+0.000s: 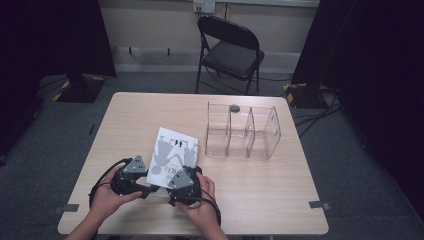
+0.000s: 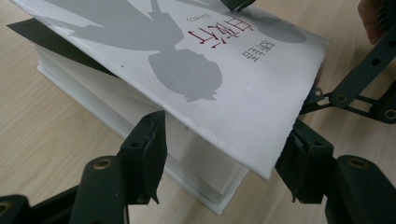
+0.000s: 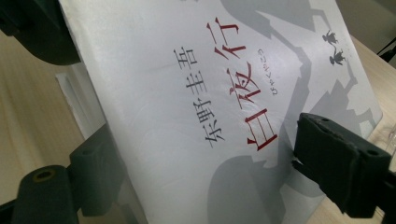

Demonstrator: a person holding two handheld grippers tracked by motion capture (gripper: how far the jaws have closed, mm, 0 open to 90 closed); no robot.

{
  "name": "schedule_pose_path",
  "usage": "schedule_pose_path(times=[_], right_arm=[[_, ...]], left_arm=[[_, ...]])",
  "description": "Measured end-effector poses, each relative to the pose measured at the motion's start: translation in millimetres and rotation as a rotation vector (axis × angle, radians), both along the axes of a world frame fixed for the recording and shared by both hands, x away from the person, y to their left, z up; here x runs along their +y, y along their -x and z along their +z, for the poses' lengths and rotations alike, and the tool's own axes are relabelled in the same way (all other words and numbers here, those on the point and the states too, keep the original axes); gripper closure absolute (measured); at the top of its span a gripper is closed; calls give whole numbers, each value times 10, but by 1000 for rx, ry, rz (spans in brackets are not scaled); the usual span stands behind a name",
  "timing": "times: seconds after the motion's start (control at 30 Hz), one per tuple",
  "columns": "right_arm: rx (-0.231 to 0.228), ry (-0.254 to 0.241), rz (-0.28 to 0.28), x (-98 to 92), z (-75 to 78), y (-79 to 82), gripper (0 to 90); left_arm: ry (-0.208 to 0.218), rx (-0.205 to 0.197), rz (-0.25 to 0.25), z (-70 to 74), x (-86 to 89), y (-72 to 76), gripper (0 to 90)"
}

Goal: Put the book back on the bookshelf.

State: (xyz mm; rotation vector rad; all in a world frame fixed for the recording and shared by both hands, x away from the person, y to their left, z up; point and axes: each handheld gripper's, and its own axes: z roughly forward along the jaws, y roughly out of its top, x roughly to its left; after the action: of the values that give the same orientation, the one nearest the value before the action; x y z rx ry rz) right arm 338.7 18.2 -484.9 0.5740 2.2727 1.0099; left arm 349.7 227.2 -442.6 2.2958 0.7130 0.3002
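Observation:
A white book (image 1: 172, 150) with grey silhouettes and red and black characters on its cover lies on the wooden table (image 1: 260, 200), near the front. My left gripper (image 1: 152, 187) straddles its near left corner. In the left gripper view its jaws (image 2: 224, 158) stand on either side of that corner of the book (image 2: 210, 60), one pad against the page block, the other at the cover's edge. The cover is lifted off the pages there. My right gripper (image 1: 189, 170) is at the near edge. Its jaws (image 3: 210, 154) stand wide, one under the raised cover (image 3: 187, 93) and one above it.
A clear plastic organiser (image 1: 243, 131) with upright dividers stands right of the book, with a small dark object (image 1: 234, 107) at its back. A black folding chair (image 1: 230, 47) stands beyond the far edge. Bare table lies right of my hands.

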Motion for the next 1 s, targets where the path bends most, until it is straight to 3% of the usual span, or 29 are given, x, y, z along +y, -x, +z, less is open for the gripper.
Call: schedule_pose_path(times=[0.03,0.1,0.17,0.2,0.23,0.27,0.37,0.5,0.6,0.73,0.83,0.87,1.0], right_arm=[[0,-5,-5,-6,2,2,171],[-24,25,-11,-5,16,27,237],[-46,78,-19,13,39,52,297],[-50,94,-18,13,45,52,316],[-53,105,-14,10,56,48,338],[-50,108,-19,8,87,52,380],[-65,109,-30,-17,153,47,450],[-71,140,-30,-36,215,22,507],[-65,158,-28,-48,274,9,538],[-47,152,-40,-81,357,-10,573],[-36,156,-46,-111,406,-36,587],[-33,157,-47,-120,426,-45,592],[-19,140,-65,-165,524,-71,615]], left_arm=[[-25,-1,-12,-15,7,-12,382],[0,-1,-10,-80,0,-21,365],[-9,-20,-37,-103,14,-27,327],[12,-17,-30,-111,14,-22,314],[-12,-11,-49,-96,52,-30,310],[15,-5,-41,-109,58,-26,298],[22,37,-57,-145,145,-41,251],[-11,35,-53,-189,216,-68,213],[3,43,-46,-201,268,-84,212],[-18,35,-34,-227,339,-122,215],[0,30,-19,-253,339,-141,216],[-31,32,-32,-238,356,-156,215],[-15,22,-17,-287,342,-177,210]])
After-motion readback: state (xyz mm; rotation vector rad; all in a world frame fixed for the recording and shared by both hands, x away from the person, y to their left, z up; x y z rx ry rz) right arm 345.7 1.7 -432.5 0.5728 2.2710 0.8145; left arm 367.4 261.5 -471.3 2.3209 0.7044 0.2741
